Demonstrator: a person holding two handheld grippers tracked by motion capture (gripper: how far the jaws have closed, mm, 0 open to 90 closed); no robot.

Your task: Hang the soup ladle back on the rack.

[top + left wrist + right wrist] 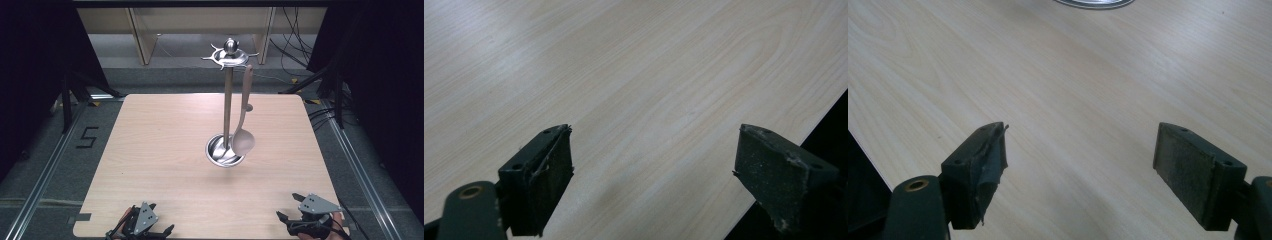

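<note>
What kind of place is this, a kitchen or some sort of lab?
Probably a lab or recording workspace, not a kitchen: a bare wooden table with dark curtains either side, loose cables on the floor behind.

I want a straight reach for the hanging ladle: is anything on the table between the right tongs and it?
Nothing visible: bare wooden table lies between the open right tongs and the ladle hanging on the metal rack.
</note>
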